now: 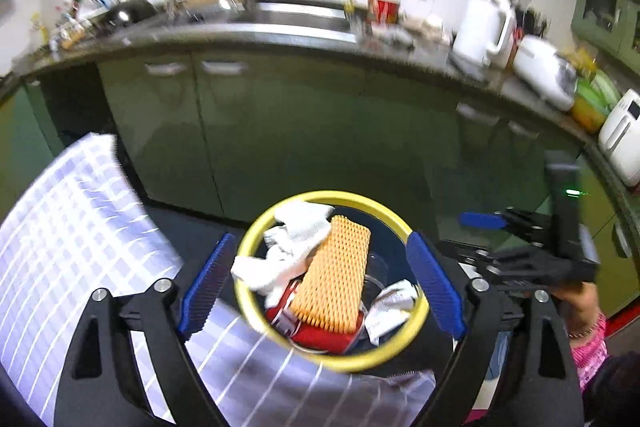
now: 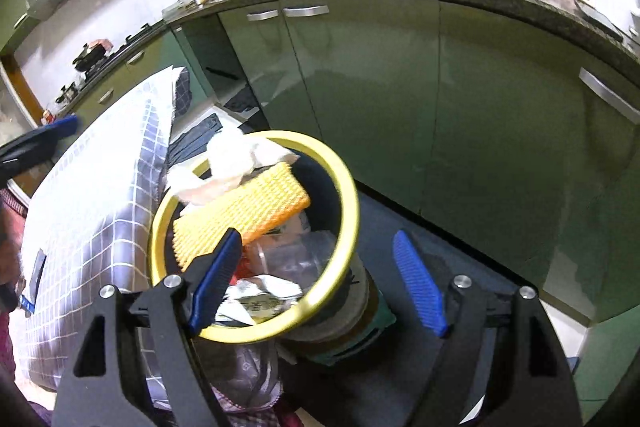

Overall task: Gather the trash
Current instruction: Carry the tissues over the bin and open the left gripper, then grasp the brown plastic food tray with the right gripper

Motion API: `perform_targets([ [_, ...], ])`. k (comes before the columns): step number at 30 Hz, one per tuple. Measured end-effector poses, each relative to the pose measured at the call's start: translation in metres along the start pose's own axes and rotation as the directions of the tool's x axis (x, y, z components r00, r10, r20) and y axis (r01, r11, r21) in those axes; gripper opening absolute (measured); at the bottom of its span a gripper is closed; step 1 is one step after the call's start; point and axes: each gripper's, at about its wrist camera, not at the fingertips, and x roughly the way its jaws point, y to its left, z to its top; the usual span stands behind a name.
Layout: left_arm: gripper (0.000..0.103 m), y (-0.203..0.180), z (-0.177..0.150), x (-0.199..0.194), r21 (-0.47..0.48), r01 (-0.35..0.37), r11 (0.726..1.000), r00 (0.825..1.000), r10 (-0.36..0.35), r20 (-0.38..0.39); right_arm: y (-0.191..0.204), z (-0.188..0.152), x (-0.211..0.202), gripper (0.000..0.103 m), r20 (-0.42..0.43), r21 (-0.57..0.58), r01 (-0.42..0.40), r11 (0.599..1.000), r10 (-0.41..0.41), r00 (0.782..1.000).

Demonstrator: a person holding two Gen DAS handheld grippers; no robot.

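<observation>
Left gripper [image 1: 320,279] fingers wide apart, empty, framing yellow-rimmed bin [image 1: 256,239]. Orange foam net [image 1: 334,275], white tissues [image 1: 298,227] inside bin. Right gripper [image 2: 318,281] likewise spread, empty. Checkered cloth [image 1: 80,219] at 9 o'clock.

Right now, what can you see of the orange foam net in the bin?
The foam net is an orange-yellow, flat, oblong sleeve of ribbed mesh that looks soft. It lies slanted on top of the trash in the yellow-rimmed bin, one end up by the white tissues, the other over a red package. Neither gripper holds it; both are open above the bin.
</observation>
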Motion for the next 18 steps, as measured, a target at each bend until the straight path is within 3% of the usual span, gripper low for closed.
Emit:
perform_targets([
  [5,0.092,0.014,-0.045,-0.086,-0.043,-0.087,0.995,0.991,0.091,0.097,0.027,0.0,0.0,0.075,-0.009,-0.051,-0.012,0.999,0.012,1.0],
  [11,0.098,0.044,-0.117,-0.182,-0.161,-0.233,0.959,0.953,0.258,0.157,0.082,-0.002,0.004,0.075,-0.045,-0.159,-0.058,0.986,0.051,0.998],
  [15,0.098,0.066,-0.166,-0.237,-0.239,-0.379,0.894,0.897,0.418,0.141,0.142,-0.007,0.008,0.075,-0.085,-0.275,-0.12,0.954,0.1,0.991],
  [16,0.098,0.073,-0.182,-0.255,-0.272,-0.423,0.864,0.873,0.469,0.132,0.165,-0.01,0.009,0.075,-0.1,-0.323,-0.143,0.936,0.117,0.988],
  [18,0.098,0.082,-0.202,-0.279,-0.316,-0.464,0.828,0.846,0.52,0.119,0.202,-0.015,0.011,0.075,-0.122,-0.394,-0.179,0.902,0.142,0.982],
])
